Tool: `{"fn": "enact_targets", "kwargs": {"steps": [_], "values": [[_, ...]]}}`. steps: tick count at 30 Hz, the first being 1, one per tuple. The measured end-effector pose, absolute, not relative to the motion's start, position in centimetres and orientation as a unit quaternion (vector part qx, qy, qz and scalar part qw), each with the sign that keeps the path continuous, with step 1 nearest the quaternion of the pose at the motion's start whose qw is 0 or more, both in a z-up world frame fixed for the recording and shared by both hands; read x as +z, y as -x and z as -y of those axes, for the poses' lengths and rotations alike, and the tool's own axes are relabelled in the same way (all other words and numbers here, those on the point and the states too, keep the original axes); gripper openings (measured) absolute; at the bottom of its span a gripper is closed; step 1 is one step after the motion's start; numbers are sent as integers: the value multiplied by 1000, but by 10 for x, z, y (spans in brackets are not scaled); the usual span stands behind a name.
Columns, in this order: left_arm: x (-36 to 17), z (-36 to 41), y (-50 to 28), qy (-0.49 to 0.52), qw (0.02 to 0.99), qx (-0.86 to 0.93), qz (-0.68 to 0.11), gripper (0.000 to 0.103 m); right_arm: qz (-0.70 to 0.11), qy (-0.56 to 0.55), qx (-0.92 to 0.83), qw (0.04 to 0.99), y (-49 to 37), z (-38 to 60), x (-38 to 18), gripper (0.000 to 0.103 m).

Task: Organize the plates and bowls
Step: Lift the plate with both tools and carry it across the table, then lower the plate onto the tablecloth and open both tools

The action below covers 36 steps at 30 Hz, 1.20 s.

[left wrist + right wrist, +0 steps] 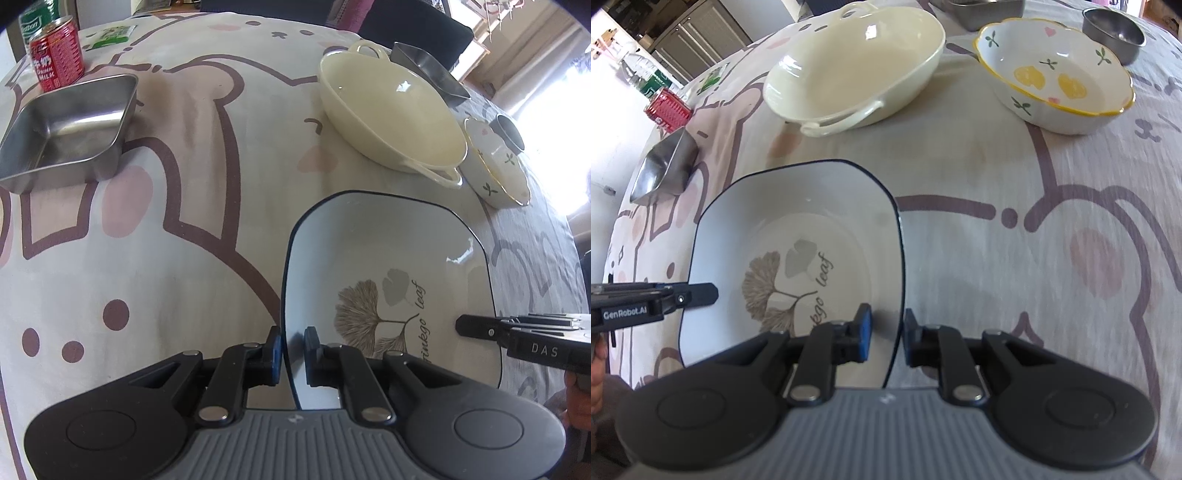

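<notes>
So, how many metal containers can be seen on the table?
3. A square tray stands at the left beside the red can. A second tray is behind the cream dish. A small round bowl is behind the flowered bowl. Others may be hidden.

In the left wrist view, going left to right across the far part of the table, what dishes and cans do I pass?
Red milk drink can → square stainless steel tray → cream oval ceramic dish with loop handles → small white scalloped bowl with green leaf sprigs.
</notes>
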<state>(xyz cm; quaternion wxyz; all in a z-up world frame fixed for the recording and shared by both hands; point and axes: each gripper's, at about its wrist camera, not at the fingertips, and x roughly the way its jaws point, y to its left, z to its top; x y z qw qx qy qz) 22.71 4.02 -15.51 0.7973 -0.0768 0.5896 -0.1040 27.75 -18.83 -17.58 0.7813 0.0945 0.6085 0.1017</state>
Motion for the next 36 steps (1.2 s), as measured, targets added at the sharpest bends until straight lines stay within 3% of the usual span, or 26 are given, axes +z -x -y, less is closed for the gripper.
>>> {"fn": "enact_targets", "kwargs": {"steps": [10,19,27,31,33,36], "values": [[-156,-32,-225,51,791,-108,-600,21,-601,-83,100,789,-275,187,-175,22],[-154,-30,-224,46,792,-105,-600,43,-592,-67,103,796,-270,185,-170,26],[-147,-24,-218,30,800,-107,-590,73,-579,-54,97,808,-262,189,-159,65],[-142,-21,-214,23,807,-104,-581,83,-575,-55,95,811,-256,191,-155,74],[-139,-21,-213,22,810,-103,-577,91,-572,-54,91,813,-253,192,-153,84],[-133,-19,-209,16,816,-101,-569,97,-564,-47,81,820,-248,193,-148,92]]}}
